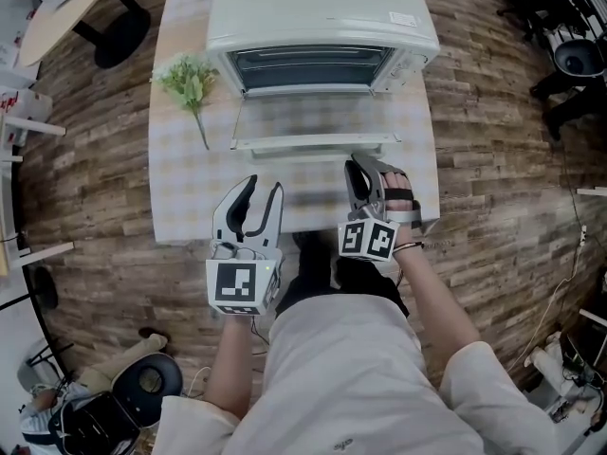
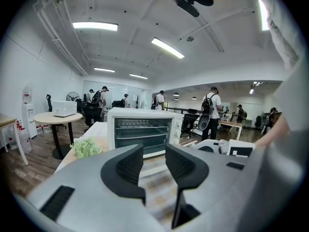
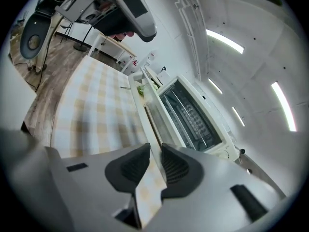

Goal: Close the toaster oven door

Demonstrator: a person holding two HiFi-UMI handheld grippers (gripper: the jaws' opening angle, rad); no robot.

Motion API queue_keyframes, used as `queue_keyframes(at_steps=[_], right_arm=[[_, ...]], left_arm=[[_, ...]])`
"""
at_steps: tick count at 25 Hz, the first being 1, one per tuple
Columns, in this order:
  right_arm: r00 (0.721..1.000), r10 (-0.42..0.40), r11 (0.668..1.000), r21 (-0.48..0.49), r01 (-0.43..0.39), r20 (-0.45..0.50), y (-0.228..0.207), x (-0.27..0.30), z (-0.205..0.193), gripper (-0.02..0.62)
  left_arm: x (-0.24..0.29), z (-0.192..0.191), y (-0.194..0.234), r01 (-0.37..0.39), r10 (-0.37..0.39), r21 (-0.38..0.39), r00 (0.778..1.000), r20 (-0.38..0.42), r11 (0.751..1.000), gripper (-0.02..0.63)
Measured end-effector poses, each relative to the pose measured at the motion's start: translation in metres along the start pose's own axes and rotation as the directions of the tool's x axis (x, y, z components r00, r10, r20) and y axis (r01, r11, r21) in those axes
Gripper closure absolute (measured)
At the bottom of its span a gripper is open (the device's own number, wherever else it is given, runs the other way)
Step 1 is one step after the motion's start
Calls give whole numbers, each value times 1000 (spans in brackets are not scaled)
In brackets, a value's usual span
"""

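Observation:
The white toaster oven (image 1: pixel 313 17) stands at the far side of the checked table (image 1: pixel 190 188). Its glass door (image 1: pixel 313 121) lies folded down flat, with the handle edge facing me. My right gripper (image 1: pixel 360 166) hovers just short of the door's right front corner, jaws a narrow gap apart and nothing between them. In the right gripper view (image 3: pixel 155 151) the door edge (image 3: pixel 147 105) runs ahead of the tips. My left gripper (image 1: pixel 263 186) is open and empty over the table's near edge. The left gripper view (image 2: pixel 154 153) looks straight at the oven (image 2: pixel 142 129).
A green plant sprig (image 1: pixel 190 83) lies on the table left of the oven. A round wooden table (image 1: pixel 57 8) stands at the far left, and black chairs (image 1: pixel 569 64) at the far right. Several people stand in the background of the left gripper view.

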State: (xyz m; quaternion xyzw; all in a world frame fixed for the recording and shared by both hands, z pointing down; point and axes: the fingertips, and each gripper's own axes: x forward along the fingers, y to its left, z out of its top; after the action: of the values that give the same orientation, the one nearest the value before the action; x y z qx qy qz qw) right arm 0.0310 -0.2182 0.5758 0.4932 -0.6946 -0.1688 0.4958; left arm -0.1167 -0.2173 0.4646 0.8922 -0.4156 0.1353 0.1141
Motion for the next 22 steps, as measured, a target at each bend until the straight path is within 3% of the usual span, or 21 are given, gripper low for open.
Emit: queue_keyframes(at_steps=[22], right_arm=[[1000,-25,1000,11,25,1,-55,7,23,545]], left_arm=[[0,36,13,-14,13,12,998,69,1000,463]])
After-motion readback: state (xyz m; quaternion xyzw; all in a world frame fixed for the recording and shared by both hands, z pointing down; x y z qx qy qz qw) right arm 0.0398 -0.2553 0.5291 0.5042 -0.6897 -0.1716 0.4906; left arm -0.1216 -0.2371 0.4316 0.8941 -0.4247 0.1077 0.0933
